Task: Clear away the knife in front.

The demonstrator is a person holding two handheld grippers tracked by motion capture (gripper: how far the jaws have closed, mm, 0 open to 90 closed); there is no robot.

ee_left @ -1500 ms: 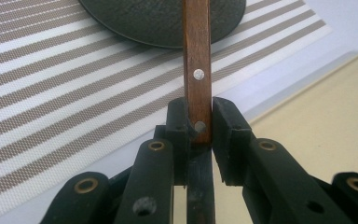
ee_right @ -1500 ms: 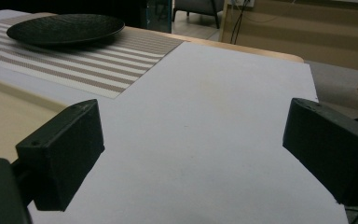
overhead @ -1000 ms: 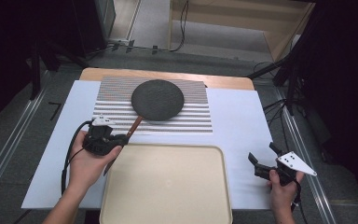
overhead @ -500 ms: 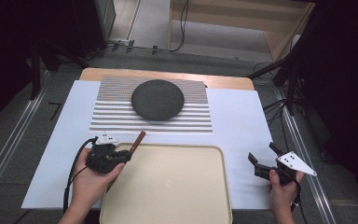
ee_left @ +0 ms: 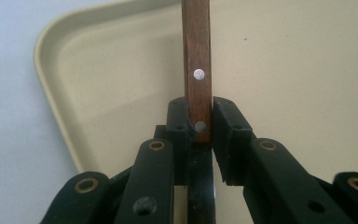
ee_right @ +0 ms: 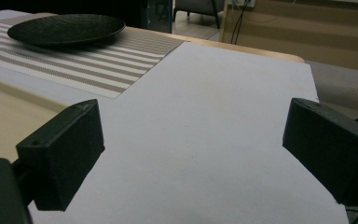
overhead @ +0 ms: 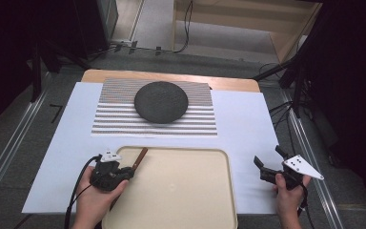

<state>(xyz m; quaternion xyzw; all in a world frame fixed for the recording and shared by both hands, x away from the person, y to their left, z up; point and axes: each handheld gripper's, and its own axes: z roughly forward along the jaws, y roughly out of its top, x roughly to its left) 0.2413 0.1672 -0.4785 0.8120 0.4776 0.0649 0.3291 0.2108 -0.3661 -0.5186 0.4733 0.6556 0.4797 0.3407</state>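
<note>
White table cover now carries no knife: left gripper (overhead: 124,172), clamped on wooden-handled knife (overhead: 139,158), brought it down over beige tray (overhead: 181,191); right gripper (overhead: 267,167) waits with jaws apart.

Black two-jaw grippers (overhead: 267,168), brass-ringed screw holes, trailing black cables

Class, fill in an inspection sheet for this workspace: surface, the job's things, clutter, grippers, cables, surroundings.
Surface: table under a white sheet, with a striped placemat.
Job's things: wooden-handled utensil, riveted, above the beige tray; its working end is hidden.
Clutter: black plate on the placemat; nothing else seen.
Grippers: left gripper shut on the handle at the tray's left edge; right gripper open, holding nothing, above the white sheet beside the tray.
Cables: black cable trailing from the left gripper; more on the floor behind.
Surroundings: dark room, wooden furniture behind.
</note>
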